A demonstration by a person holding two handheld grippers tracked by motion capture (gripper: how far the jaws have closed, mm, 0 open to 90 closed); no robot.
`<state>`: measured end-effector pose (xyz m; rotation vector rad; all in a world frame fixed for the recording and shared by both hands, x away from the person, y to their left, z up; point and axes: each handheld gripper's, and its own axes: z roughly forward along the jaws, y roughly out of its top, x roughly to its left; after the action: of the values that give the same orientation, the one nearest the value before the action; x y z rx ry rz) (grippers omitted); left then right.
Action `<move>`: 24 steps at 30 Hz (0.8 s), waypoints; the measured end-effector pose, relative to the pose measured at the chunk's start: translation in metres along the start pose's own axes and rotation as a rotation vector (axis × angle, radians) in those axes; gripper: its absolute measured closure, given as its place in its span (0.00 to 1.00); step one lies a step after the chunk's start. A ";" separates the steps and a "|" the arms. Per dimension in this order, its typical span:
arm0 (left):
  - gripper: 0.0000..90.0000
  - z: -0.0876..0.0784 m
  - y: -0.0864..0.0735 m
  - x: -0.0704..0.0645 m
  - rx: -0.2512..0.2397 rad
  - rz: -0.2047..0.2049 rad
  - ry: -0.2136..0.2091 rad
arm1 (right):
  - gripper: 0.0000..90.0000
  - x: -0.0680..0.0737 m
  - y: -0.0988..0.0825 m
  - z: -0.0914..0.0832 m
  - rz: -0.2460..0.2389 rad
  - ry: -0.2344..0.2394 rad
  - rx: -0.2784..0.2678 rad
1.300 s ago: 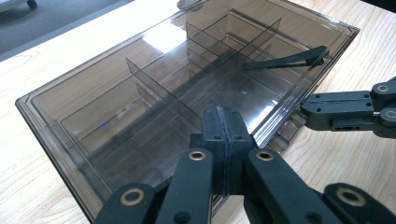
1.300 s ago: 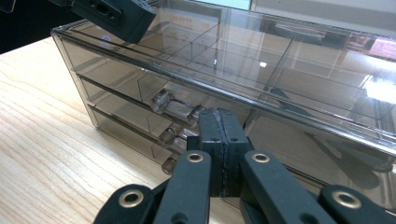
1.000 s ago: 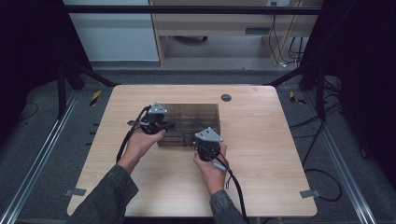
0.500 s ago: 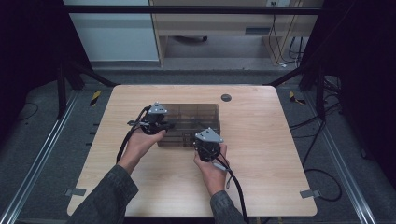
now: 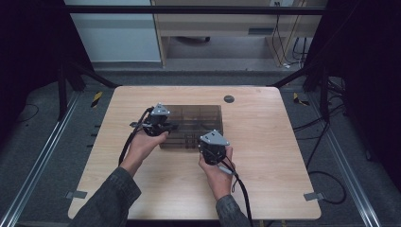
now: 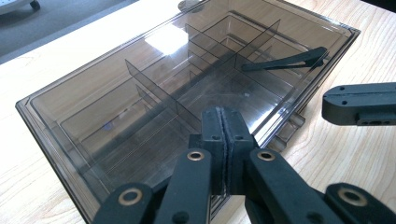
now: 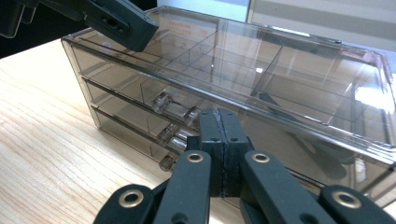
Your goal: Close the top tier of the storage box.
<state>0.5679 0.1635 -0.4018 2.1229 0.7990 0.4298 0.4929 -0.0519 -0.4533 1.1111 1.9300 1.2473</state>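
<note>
1. Resting near the middle of the desk [image 5: 283, 156], the smoked clear drawer box [image 5: 194, 124] serves as the landmark; its drawer fronts with clear handles [image 7: 175, 109] face the person.
2. Left gripper [image 5: 157, 124] sits at the left edge of the box, above its top panel. Its jaws are pressed together with nothing between them, as the left gripper view shows [image 6: 225, 140]. Judgement: this placement suits bracing the box so it does not slide when a drawer is pulled.
3. Right gripper [image 5: 213, 145] sits at the front right corner of the box, level with the drawer fronts. Its jaws are likewise fully closed and empty [image 7: 223, 140], pointing at the handles just beyond their tips.
4. Whether either pair of jaws touches the box cannot be told.
5. Inside the box, thin dividers [image 6: 154, 84] split the top tray into compartments; a dark slim object [image 6: 285, 60] lies in a compartment on the side far from the left gripper.
6. Judgement: the next move calls for opening the right jaws before a handle can be gripped; closed jaws can only nudge or hook it.
</note>
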 end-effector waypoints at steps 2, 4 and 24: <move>0.98 -0.001 0.000 0.000 -0.005 -0.002 0.002 | 1.00 -0.001 0.001 -0.001 -0.004 -0.001 -0.004; 0.98 -0.001 0.001 -0.001 -0.009 0.000 0.005 | 1.00 -0.002 0.001 -0.003 -0.001 0.000 -0.005; 0.99 -0.012 0.004 -0.006 -0.030 0.025 0.008 | 1.00 -0.008 0.008 -0.018 -0.006 0.014 -0.018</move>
<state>0.5586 0.1639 -0.3913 2.1064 0.7664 0.4611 0.4851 -0.0652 -0.4389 1.0889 1.9273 1.2696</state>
